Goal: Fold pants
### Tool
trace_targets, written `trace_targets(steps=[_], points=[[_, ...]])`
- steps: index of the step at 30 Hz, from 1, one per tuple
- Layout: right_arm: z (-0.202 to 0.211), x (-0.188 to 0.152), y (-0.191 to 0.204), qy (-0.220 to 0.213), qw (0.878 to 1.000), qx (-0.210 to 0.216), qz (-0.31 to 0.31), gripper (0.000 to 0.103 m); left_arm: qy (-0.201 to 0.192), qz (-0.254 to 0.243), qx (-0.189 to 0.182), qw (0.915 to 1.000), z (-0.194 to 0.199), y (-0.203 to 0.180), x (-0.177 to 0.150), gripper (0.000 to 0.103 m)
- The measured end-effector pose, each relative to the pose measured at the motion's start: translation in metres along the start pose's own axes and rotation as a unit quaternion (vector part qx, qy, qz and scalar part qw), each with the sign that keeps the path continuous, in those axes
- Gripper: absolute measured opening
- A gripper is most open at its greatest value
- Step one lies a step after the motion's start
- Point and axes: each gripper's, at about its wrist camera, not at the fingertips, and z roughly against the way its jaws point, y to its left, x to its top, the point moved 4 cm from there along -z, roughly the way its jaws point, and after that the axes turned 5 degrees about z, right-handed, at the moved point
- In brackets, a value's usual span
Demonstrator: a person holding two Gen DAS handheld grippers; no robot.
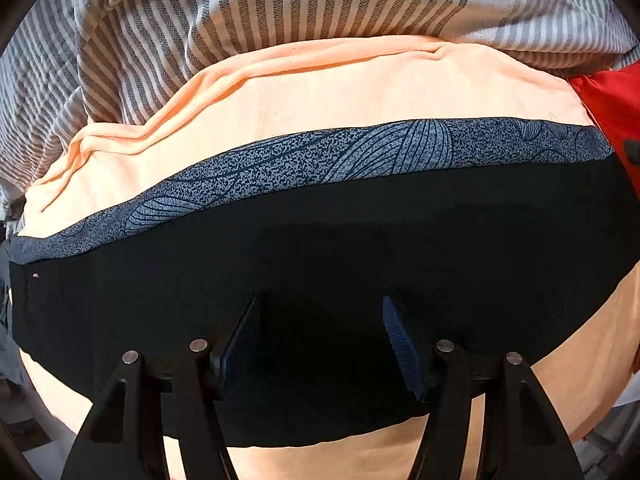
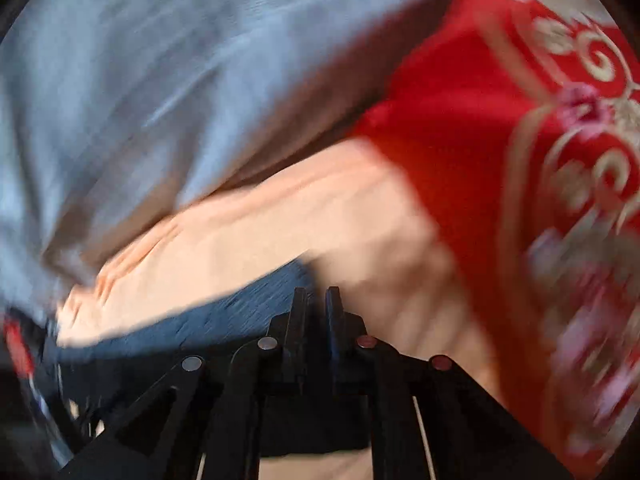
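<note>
On the peach sheet of the bed, the black pants are lying spread flat, their blue-grey patterned band running along the far edge. The left gripper is hovering over the dark cloth with its jaws spread wide, holding nothing. The right gripper is showing its jaws nearly pressed together at the pants' edge; blur is hiding whether cloth is pinched. A striped blanket and red embroidered fabric are lying beyond
</note>
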Motion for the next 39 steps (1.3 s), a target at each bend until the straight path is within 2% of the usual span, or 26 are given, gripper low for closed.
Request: trace_targets(steps=[1,2,4,6,9,13,15,16,17,18,21,23,25,28,29,31,33,34,35,36,37,39], points=[[-0.005,-0.01,0.012,0.012,1.0,0.002,0.022,0.014,0.0,-0.001,0.0,1.0,0.0,-0.001,0.0,0.064],[-0.014,-0.023,0.02,0.027,0.999,-0.009,0.041,0.025,0.001,-0.002,0.0,1.0,0.001,-0.001,0.0,0.064],[-0.037,-0.042,0.02,0.058,0.995,-0.055,0.053,0.039,0.003,-0.003,0.0,1.0,0.001,0.0,0.003,0.064],[-0.033,-0.046,0.012,0.031,0.998,-0.04,0.039,0.039,-0.017,-0.004,0.013,0.9998,0.012,0.007,0.009,0.064],[-0.02,-0.045,0.018,0.036,0.996,-0.064,0.058,0.04,-0.061,0.01,0.02,0.9979,0.029,0.032,0.022,0.064],[-0.013,-0.057,0.051,0.031,0.996,-0.044,0.07,0.044,-0.033,0.067,0.021,0.997,0.003,0.08,0.034,0.064],[-0.018,-0.067,0.082,0.035,0.997,-0.034,0.066,0.047,-0.024,0.092,0.017,0.9953,-0.018,0.1,0.043,0.064],[-0.021,-0.07,0.091,0.037,0.997,-0.031,0.067,0.047,-0.023,0.105,0.007,0.9942,-0.029,0.11,0.05,0.076],[-0.023,-0.077,0.102,0.041,0.996,-0.028,0.067,0.047,-0.023,0.114,0.004,0.9932,-0.034,0.117,0.055,0.083],[-0.028,-0.082,0.111,0.046,0.996,-0.026,0.068,0.047,-0.031,0.122,0.003,0.992,-0.036,0.124,0.062,0.087],[-0.028,-0.099,0.142,0.053,0.996,-0.018,0.066,0.047,-0.034,0.133,0.018,0.9904,-0.033,0.15,0.073,0.087],[-0.038,-0.108,0.175,0.055,0.996,-0.009,0.064,0.047,-0.041,0.132,-0.003,0.9904,-0.02,0.168,0.069,0.087],[-0.047,-0.114,0.201,0.055,0.997,0.004,0.062,0.047,-0.047,0.107,0.0,0.9931,-0.007,0.186,0.056,0.087],[-0.06,-0.122,0.244,0.051,0.996,0.019,0.068,0.051,-0.056,0.072,0.03,0.9954,-0.002,0.224,0.027,0.087],[-0.068,-0.124,0.26,0.052,0.996,0.024,0.073,0.058,-0.054,0.069,0.046,0.9951,-0.006,0.241,0.018,0.087],[-0.087,-0.131,0.281,0.061,0.995,0.027,0.079,0.067,-0.035,0.086,0.071,0.9931,-0.022,0.27,0.008,0.087],[-0.101,-0.146,0.286,0.067,0.994,-0.001,0.087,0.068,-0.024,0.114,0.093,0.9889,-0.035,0.317,-0.009,0.087],[-0.104,-0.149,0.288,0.056,0.994,-0.011,0.098,0.069,-0.03,0.122,0.069,0.9897,-0.038,0.333,-0.012,0.096],[-0.102,-0.153,0.291,0.043,0.993,-0.013,0.11,0.074,-0.035,0.125,0.049,0.9903,-0.038,0.341,-0.013,0.096],[-0.101,-0.157,0.293,0.04,0.992,-0.015,0.123,0.076,-0.04,0.121,0.045,0.9908,-0.035,0.347,-0.015,0.096],[-0.1,-0.159,0.294,0.041,0.99,-0.022,0.136,0.077,-0.046,0.106,0.062,0.9914,-0.028,0.351,-0.016,0.096],[-0.1,-0.161,0.296,0.051,0.986,-0.037,0.154,0.077,-0.049,0.102,0.051,0.9922,-0.017,0.355,-0.019,0.096]])
